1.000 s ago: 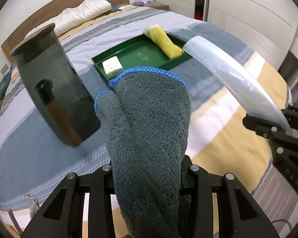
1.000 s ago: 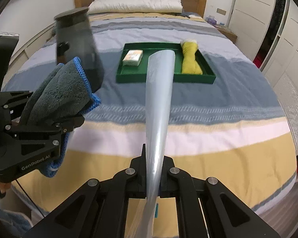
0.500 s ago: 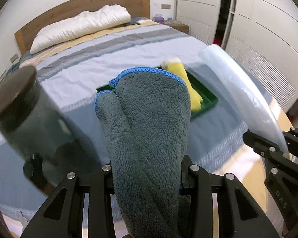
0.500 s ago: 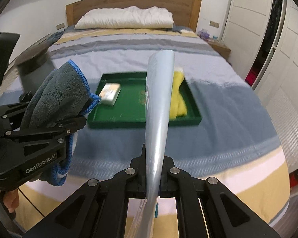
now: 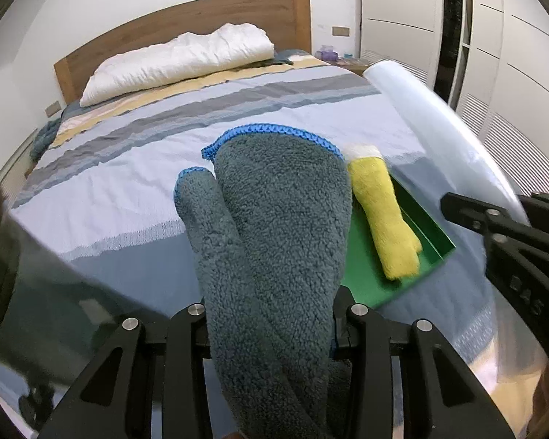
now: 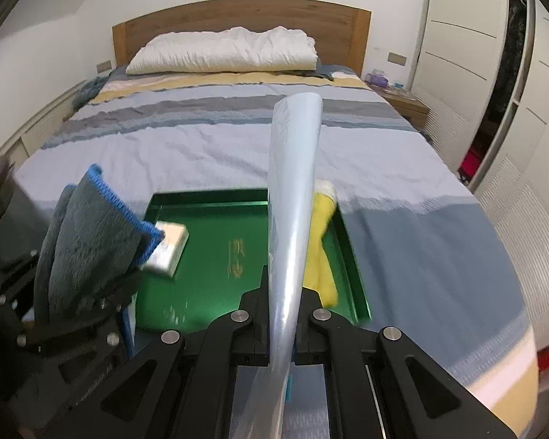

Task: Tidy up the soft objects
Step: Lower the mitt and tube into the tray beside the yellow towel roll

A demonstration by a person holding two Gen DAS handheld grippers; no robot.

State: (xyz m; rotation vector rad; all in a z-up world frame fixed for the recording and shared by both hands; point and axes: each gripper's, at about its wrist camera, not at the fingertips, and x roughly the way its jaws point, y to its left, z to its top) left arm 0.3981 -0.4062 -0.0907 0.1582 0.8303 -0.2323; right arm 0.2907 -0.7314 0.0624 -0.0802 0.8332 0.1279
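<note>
My left gripper (image 5: 271,329) is shut on a folded grey towel with blue edging (image 5: 274,226), held upright above the bed; the towel also shows in the right wrist view (image 6: 84,241). My right gripper (image 6: 282,329) is shut on a pale translucent plastic roll (image 6: 292,190), which also shows in the left wrist view (image 5: 443,131). A green tray (image 6: 216,256) lies on the bed just below both grippers. It holds a rolled yellow cloth (image 5: 388,219) at its right side and a small white box (image 6: 166,243) at its left.
A dark translucent canister (image 5: 29,292) sits blurred at the left, close to the left gripper. The striped bed (image 6: 216,139) stretches ahead to a white pillow (image 6: 227,51) and wooden headboard. A nightstand (image 6: 402,100) and wardrobe doors (image 6: 468,36) stand at the right.
Both grippers have moved forward over the bed with their loads, so the green tray is now close below them. The dark canister has slid to the left edge of both views.
</note>
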